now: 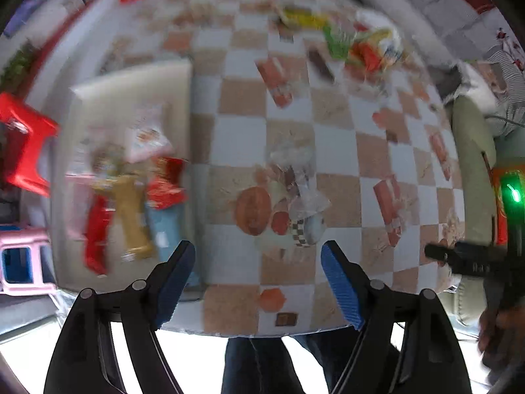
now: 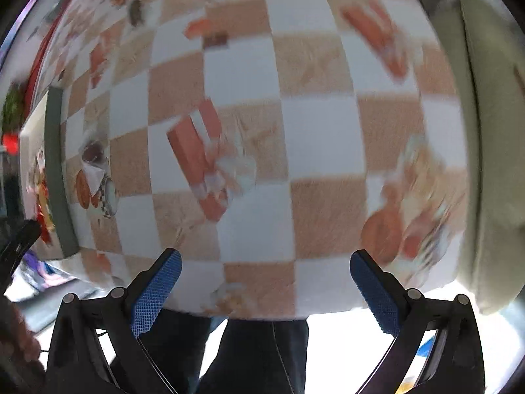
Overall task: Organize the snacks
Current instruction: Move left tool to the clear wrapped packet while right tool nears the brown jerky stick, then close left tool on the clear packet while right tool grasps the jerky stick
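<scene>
Checkered tablecloth [image 1: 288, 151] spreads beneath both spread-jawed, empty grippers, left gripper [image 1: 259, 282] and right gripper [image 2: 265, 289]; loose snacks [image 1: 361, 42] at the far edge likely need a steady reach toward the filled tray [image 1: 131, 88]

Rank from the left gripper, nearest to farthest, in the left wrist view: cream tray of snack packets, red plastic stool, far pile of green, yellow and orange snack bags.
Left gripper, jaws open:
1. Cream tray of snack packets, just ahead on its left.
2. Red plastic stool, beyond the tray at the far left edge, off the table.
3. Pile of green, yellow and orange snack bags, far across the checkered tablecloth, to the right.
</scene>
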### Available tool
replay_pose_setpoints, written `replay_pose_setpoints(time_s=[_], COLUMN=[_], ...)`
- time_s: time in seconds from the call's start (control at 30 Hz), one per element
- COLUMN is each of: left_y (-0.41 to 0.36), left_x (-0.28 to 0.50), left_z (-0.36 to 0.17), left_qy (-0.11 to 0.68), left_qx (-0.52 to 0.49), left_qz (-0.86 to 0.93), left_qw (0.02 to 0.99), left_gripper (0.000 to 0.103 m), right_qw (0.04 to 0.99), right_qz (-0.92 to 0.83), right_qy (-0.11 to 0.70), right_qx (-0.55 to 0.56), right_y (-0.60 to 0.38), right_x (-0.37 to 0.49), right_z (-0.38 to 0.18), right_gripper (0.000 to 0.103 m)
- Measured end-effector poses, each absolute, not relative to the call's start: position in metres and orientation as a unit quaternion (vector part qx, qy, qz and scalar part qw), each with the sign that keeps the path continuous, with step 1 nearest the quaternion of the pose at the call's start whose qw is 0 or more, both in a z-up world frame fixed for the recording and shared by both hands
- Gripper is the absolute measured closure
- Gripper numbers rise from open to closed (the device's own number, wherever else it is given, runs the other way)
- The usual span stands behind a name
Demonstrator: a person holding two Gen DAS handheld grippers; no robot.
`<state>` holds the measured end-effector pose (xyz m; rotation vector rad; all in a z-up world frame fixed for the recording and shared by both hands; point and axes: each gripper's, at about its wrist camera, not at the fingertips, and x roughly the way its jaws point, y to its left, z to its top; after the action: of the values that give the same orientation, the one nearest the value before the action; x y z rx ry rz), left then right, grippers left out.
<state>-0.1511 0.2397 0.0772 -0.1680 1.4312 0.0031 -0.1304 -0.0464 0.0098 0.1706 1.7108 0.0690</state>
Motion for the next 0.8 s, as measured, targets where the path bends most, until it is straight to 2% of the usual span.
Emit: replay_pose_setpoints(time_s=[0.17, 0.43, 0.6, 0.8], left_y=[0.238, 0.22, 0.215, 0.21], left_x=[-0.128, -0.123, -0.118, -0.09], left_z=[0.044, 0.012, 0.013, 0.01], left_qy=[0.677, 0.704, 0.704, 0.7], left_qx=[-0.124, -0.097, -0.103, -0.121], left_qz=[0.019, 0.038, 0.061, 0.09], left_qw=[0.725, 0.703, 0.7, 0.697], left_gripper=[0.021, 0.021, 0.021, 0.021], right_qw=[0.643, 0.617, 0.62, 0.646], right_qz=[0.042, 0.041, 0.071, 0.144], right_qy=[0.763, 0.784, 0.781, 0.748], right_qx=[0.062, 0.05, 0.002, -0.056], right_y=[-0.038, -0.037, -0.021, 0.043], right_x=[-0.139, -0.132, -0.085, 0.018], right_z=[0.003, -0.026, -0.029, -0.013], right_gripper=[0.0, 0.0, 0.0, 0.0])
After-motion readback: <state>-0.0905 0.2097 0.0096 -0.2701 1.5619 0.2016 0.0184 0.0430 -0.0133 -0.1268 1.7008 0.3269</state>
